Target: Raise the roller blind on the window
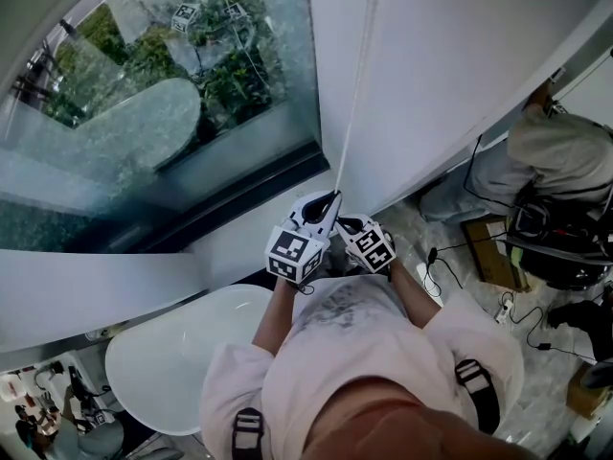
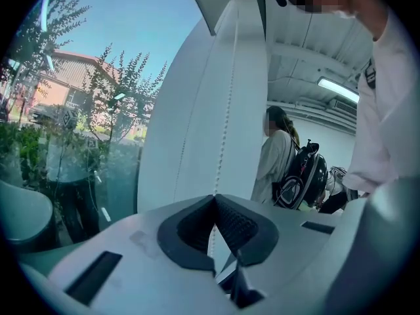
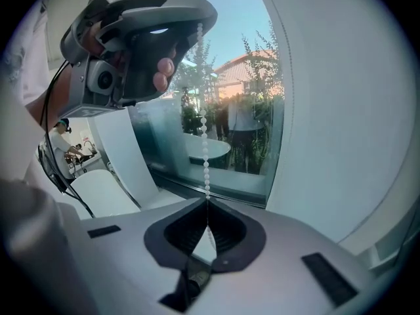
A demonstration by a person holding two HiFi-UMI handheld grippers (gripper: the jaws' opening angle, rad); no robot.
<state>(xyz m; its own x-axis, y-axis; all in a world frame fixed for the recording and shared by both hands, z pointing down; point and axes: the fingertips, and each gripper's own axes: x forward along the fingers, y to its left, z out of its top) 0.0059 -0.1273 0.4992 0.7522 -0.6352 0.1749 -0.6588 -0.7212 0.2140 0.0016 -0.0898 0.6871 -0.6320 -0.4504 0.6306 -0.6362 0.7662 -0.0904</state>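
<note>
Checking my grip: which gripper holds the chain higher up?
The left gripper: it is shut on the chain above the right gripper, which clamps it lower down.

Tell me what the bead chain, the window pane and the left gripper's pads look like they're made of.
Bead chain: probably plastic, white and slightly glossy; small round beads, evenly spaced.
Window pane: glass, clear and shiny; greenery shows through it, with reflections.
Left gripper pads: likely rubber, matte dark grey, with ribbed faces.
</note>
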